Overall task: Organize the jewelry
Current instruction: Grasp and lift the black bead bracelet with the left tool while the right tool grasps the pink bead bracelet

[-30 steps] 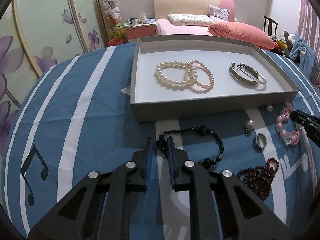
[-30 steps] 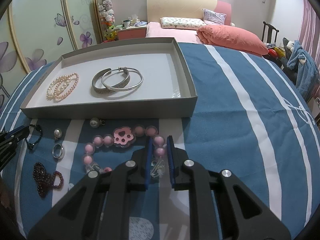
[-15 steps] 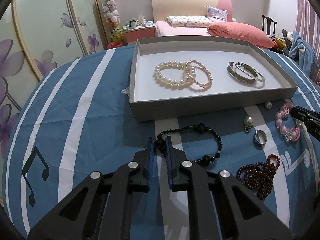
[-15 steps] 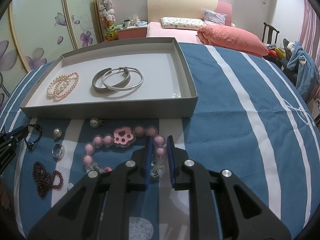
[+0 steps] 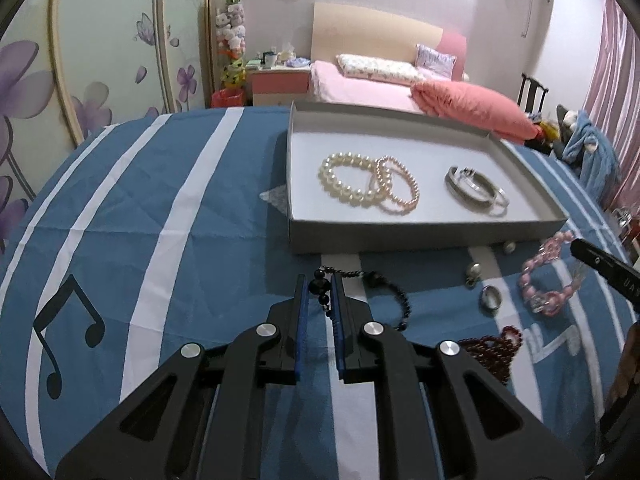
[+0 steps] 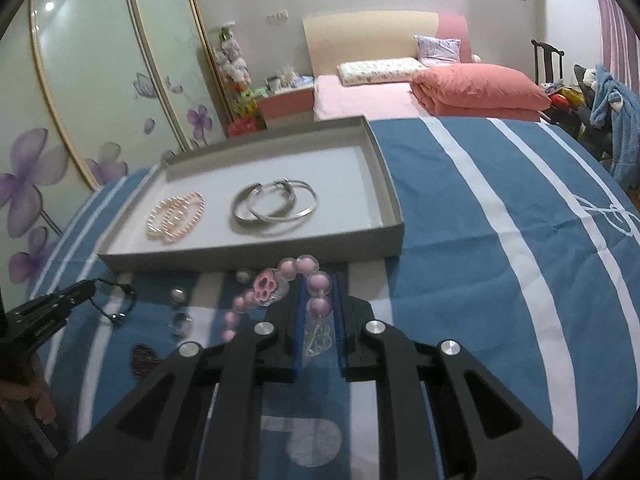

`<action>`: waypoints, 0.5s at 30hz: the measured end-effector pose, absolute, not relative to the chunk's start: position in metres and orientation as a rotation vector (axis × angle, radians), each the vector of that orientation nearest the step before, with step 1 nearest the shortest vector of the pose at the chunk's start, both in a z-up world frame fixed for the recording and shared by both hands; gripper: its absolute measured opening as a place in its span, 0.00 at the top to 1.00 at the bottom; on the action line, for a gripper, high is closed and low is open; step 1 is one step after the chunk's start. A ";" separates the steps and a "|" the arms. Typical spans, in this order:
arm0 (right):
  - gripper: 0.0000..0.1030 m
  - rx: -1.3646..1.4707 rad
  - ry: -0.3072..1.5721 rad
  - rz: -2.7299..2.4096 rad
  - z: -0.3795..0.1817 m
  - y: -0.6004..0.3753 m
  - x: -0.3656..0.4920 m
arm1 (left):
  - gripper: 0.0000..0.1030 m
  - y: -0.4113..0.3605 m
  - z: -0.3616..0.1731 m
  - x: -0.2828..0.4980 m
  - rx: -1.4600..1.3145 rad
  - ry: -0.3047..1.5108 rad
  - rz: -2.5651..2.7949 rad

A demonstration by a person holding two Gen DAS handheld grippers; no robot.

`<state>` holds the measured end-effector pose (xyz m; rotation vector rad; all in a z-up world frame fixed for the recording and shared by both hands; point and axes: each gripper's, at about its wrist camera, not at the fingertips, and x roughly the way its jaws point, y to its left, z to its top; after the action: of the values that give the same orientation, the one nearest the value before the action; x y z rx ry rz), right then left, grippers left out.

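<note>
My left gripper (image 5: 319, 285) is shut on the black bead bracelet (image 5: 384, 284) and holds it lifted off the blue striped cloth. My right gripper (image 6: 319, 292) is shut on the pink bead bracelet (image 6: 280, 280) with a paw charm, also lifted. The grey tray (image 5: 420, 236) lies ahead and holds a white pearl bracelet (image 5: 346, 178), a pink pearl bracelet (image 5: 396, 186) and silver bangles (image 5: 476, 190). The tray also shows in the right wrist view (image 6: 248, 258).
Loose on the cloth near the tray are a silver ring (image 5: 491, 299), a pearl earring (image 5: 474, 271), a small pearl (image 5: 509, 246) and a dark red bead bracelet (image 5: 492, 348). A bed with pink bedding (image 5: 468, 108) stands behind.
Both grippers have risen and tilted, each lifting its bracelet off the cloth. The left view has shifted so the tray sits further right.
</note>
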<state>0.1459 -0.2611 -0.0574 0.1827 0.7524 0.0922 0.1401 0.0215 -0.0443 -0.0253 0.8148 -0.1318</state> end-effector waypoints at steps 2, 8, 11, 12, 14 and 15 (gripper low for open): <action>0.87 0.195 0.737 0.107 -0.054 -0.259 0.142 | 0.88 0.022 -0.041 0.139 -0.037 0.804 -0.141; 0.87 0.212 0.701 0.143 -0.046 -0.254 0.137 | 0.88 0.017 -0.033 0.133 -0.058 0.774 -0.173; 0.87 0.220 0.687 0.158 -0.043 -0.252 0.134 | 0.88 0.014 -0.030 0.131 -0.062 0.761 -0.182; 0.87 0.222 0.682 0.164 -0.042 -0.251 0.133 | 0.88 0.013 -0.029 0.131 -0.062 0.758 -0.184; 0.87 0.227 0.676 0.173 -0.040 -0.249 0.133 | 0.88 0.012 -0.027 0.130 -0.065 0.750 -0.188; 0.87 0.229 0.673 0.176 -0.040 -0.248 0.132 | 0.88 0.011 -0.026 0.129 -0.066 0.748 -0.189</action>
<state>0.1318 -0.2484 -0.0398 0.2286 0.6731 0.1757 0.1295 0.0115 -0.0263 -0.0658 0.7479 -0.1891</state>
